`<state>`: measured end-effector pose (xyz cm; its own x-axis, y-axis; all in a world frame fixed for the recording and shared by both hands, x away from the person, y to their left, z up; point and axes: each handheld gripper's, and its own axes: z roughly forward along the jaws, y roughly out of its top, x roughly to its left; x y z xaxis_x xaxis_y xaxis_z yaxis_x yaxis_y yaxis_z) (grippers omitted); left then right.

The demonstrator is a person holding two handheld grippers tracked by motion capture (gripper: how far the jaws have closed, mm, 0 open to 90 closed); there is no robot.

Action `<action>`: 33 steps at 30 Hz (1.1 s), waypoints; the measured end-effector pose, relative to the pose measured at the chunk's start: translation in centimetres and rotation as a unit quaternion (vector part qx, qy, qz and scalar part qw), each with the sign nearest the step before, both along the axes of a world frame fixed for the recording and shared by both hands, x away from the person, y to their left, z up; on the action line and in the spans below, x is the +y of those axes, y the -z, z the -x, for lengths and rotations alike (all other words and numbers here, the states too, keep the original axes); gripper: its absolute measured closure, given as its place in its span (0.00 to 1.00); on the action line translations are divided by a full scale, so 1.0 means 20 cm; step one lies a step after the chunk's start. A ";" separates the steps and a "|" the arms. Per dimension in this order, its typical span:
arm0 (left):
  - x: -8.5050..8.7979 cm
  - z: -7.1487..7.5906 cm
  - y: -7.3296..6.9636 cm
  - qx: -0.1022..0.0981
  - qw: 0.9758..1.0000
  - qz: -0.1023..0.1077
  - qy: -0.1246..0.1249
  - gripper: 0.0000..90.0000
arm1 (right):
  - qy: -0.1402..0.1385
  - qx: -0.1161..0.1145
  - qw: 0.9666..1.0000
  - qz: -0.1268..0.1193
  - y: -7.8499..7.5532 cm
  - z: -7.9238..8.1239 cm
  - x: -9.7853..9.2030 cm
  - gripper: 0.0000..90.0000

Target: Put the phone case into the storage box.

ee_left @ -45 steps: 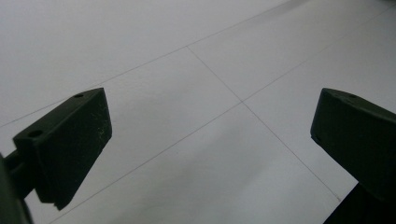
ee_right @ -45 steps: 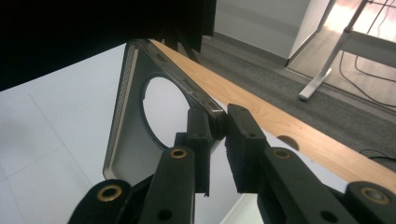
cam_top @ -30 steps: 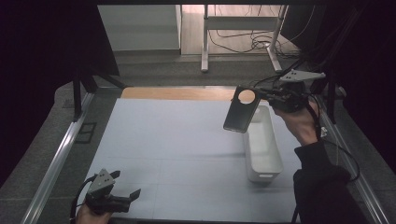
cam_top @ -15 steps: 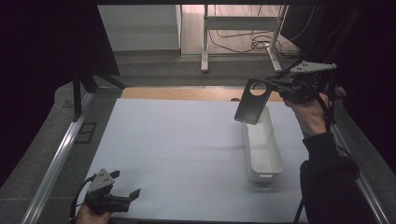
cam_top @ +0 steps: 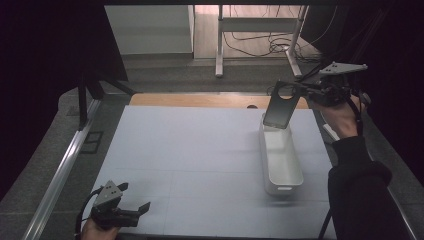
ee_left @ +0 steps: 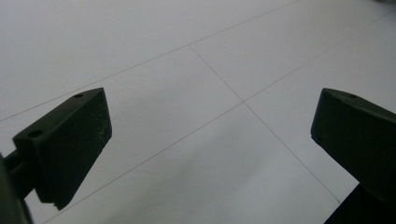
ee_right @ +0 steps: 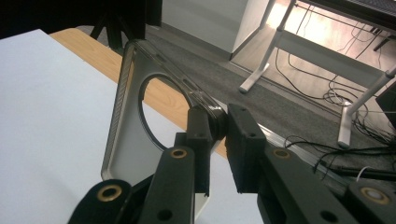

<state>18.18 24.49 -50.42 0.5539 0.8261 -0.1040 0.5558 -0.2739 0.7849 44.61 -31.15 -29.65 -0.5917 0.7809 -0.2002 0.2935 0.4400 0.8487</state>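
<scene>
The right claw [cam_top: 300,93] pinches the top edge of a clear phone case [cam_top: 281,106], which hangs tilted in the air just above the far end of the white bin [cam_top: 281,160]. The bin sits on the tabletop [cam_top: 190,150]. Well apart from the bin, at the near edge, the left claw [cam_top: 134,207] is spread with nothing between its jaws.

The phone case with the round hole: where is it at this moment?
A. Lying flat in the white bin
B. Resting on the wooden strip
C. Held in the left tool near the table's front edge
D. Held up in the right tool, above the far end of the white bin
D: the right tool is shut on the phone case, which hangs above the far end of the white bin.
</scene>
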 end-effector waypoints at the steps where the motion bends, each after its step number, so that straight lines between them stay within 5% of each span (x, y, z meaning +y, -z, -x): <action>1: 0.00 0.00 0.00 0.000 1.000 0.000 0.000 0.00 | 0.002 0.001 1.000 0.001 0.00 -0.01 -0.01 0.88; 13: -0.01 0.00 0.00 0.001 1.000 -0.007 -0.001 0.00 | -0.003 -0.006 1.000 0.019 0.06 -0.09 -0.03 0.88; 33: 0.00 0.00 0.00 0.005 1.000 -0.005 -0.005 0.00 | -0.010 -0.008 0.999 0.045 0.28 -0.21 -0.02 0.88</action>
<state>18.22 24.42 -50.45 0.5448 0.8326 -0.0999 0.5656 -0.2769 0.7768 48.90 -31.60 -35.21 -0.6033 0.7471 -0.2790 0.2695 0.5203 0.8104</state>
